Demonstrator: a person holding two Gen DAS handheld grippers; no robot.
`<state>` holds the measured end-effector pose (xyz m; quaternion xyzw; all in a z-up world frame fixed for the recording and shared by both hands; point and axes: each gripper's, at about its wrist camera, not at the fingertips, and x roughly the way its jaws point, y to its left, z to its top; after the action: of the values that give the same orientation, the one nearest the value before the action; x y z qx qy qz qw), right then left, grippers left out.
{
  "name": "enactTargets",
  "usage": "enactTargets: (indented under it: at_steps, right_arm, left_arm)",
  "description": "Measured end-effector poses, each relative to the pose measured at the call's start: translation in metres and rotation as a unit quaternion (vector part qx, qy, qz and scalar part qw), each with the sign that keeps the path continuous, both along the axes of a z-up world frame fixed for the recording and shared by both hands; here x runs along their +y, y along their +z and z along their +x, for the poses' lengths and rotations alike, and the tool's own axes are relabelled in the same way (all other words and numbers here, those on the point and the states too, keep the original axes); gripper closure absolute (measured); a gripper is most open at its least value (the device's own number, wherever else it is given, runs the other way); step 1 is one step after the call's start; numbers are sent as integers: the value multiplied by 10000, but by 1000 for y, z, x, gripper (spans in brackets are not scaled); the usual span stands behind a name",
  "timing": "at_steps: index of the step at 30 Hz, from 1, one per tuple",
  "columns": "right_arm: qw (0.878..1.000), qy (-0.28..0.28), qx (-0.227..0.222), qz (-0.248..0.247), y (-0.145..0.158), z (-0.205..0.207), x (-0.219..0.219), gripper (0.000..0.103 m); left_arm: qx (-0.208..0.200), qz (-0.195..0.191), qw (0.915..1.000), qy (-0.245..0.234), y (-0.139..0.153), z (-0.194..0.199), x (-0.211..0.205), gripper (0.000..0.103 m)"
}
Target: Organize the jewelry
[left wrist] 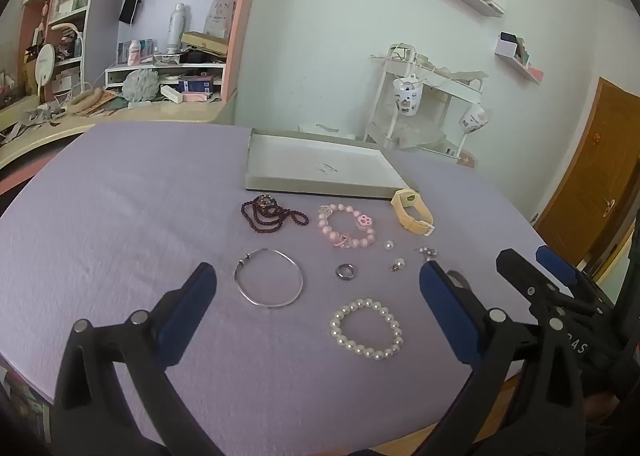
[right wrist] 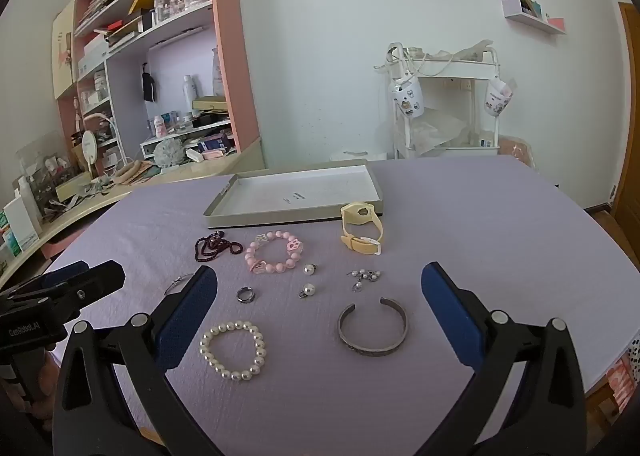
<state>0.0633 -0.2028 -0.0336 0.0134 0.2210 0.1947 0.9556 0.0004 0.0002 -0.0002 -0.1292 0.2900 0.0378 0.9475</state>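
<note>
Jewelry lies on a purple cloth in front of an empty shallow grey box lid point(left wrist: 320, 169) point(right wrist: 296, 191). I see a dark bead necklace point(left wrist: 272, 213) point(right wrist: 216, 246), pink bead bracelet point(left wrist: 346, 225) point(right wrist: 274, 252), yellow watch point(left wrist: 412, 211) point(right wrist: 362, 230), thin silver bangle point(left wrist: 268, 278), dark ring point(left wrist: 345, 271) point(right wrist: 245, 294), white pearl bracelet point(left wrist: 366, 330) point(right wrist: 233, 350), pearl earrings point(left wrist: 394, 254) point(right wrist: 308, 280), a small earring cluster point(right wrist: 364, 278) and a wide silver cuff point(right wrist: 373, 332). My left gripper point(left wrist: 318, 280) and right gripper point(right wrist: 320, 284) hover open and empty above them.
A cluttered pink shelf unit and desk point(left wrist: 120, 55) stand at the back left. A white trolley point(right wrist: 444, 111) stands against the wall behind the table. A wooden door point(left wrist: 600, 171) is at the right. The table's edge curves round at both sides.
</note>
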Motion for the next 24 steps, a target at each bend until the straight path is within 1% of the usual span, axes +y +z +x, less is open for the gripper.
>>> enactTargets:
  at_steps: [24]
  right_arm:
    - [10000,-2,26,-13,2,1,-3,1]
  left_arm:
    - [17,4,10000,17,0,0,0,2]
